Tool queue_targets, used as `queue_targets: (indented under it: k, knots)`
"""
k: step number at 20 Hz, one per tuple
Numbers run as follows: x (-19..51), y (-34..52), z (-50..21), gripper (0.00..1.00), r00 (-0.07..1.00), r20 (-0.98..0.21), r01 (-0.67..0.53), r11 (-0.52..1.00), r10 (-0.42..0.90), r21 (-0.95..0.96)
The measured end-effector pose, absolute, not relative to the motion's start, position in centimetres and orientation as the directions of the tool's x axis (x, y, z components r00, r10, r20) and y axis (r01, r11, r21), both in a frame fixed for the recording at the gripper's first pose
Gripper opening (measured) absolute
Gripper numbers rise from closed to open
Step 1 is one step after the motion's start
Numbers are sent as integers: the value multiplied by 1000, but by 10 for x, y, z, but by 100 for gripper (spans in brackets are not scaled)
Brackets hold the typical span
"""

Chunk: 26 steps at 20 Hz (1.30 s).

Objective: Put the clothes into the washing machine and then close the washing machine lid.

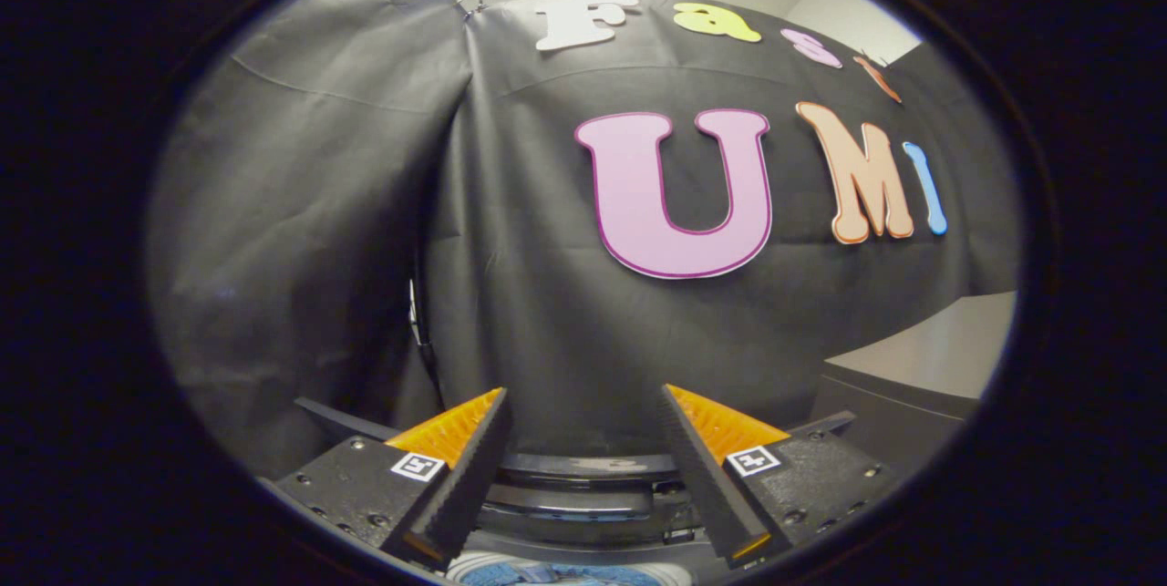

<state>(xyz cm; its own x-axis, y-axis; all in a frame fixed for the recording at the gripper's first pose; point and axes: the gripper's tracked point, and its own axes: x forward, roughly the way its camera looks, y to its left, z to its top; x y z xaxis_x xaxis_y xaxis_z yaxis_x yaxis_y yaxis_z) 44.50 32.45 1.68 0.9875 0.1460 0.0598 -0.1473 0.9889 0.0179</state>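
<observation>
Gripper [583,467] fingers spread wide, empty, aimed at booth wall; washing machine [583,477] rim and blue clothes [556,575] below. Risk: blind descent misses clothes.

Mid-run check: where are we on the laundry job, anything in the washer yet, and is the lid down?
Done: blue fabric lies low between the fingers, seemingly inside the washing machine, though little of it shows. In hand: nothing; the gripper is open, fingers spread, pointing at the black cloth wall beyond the machine. Left: the lid looks not yet down, since the fabric is exposed, so closing it remains. Whether more clothes wait elsewhere I cannot tell.
</observation>
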Motion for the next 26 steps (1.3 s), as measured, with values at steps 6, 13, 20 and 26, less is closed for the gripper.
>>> queue_targets:
  k: [6,13,20,26]
  knots:
    - [442,327,16,97,990,60,-132,991,131,15]
    - [439,327,17,97,990,65,-124,992,123,16]
    - [433,328,15,97,990,66,-122,992,121,15]
    - [427,328,12,97,990,59,-129,992,128,13]
